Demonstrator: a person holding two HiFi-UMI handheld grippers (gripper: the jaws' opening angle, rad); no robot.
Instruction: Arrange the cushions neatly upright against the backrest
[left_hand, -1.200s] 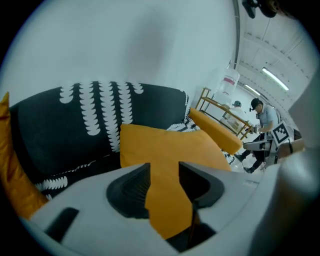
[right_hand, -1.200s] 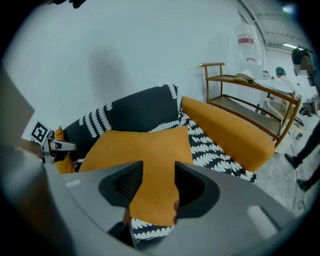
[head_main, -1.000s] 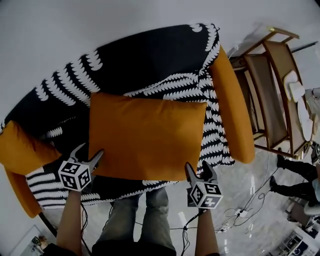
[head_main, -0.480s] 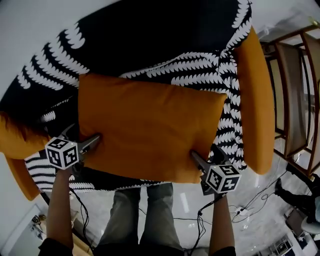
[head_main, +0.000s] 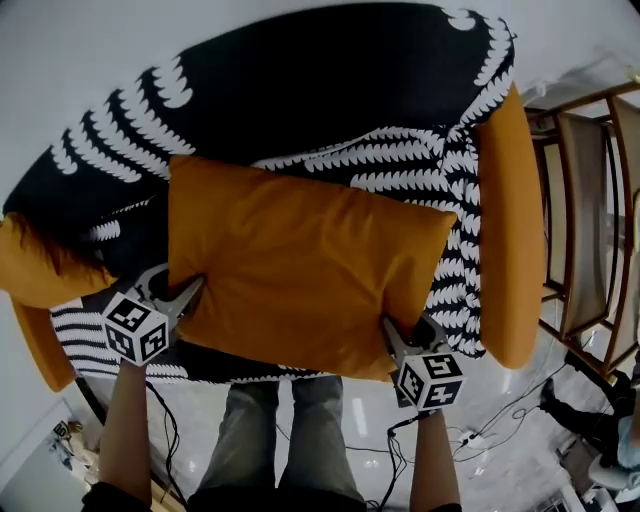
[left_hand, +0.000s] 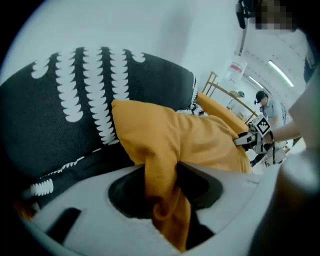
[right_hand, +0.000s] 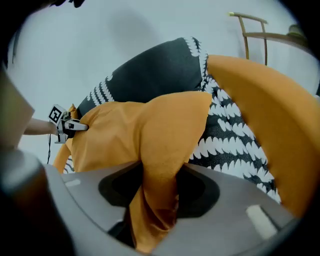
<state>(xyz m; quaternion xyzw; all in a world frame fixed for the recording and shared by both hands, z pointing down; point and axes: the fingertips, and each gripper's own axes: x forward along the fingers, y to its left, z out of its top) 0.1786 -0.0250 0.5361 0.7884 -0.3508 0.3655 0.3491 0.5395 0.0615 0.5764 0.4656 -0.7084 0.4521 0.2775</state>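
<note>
Both grippers are on the big orange cushion (head_main: 300, 265), which stretches across the middle of the sofa (head_main: 300, 110) seat. Its far edge lies near the foot of the black, white-patterned backrest (head_main: 330, 75) and its near edge along the seat's front edge. The left gripper (head_main: 180, 287) is at the cushion's near-left corner, by the front-left part of the seat. In the left gripper view a bunched fold of orange fabric runs straight down between the jaws, which have just been closing and now pinch it from both sides with only a narrow gap. The right gripper (head_main: 408, 330) is at the near-right corner, close to the front edge of the seat and just inside the orange armrest (head_main: 510, 230). Its own view shows the same thing: the jaws have just been closing and are clamped on a thick pleat of the cushion cover. A second orange cushion (head_main: 40, 268) sits slumped at the seat's left end, apart from both grippers.
</note>
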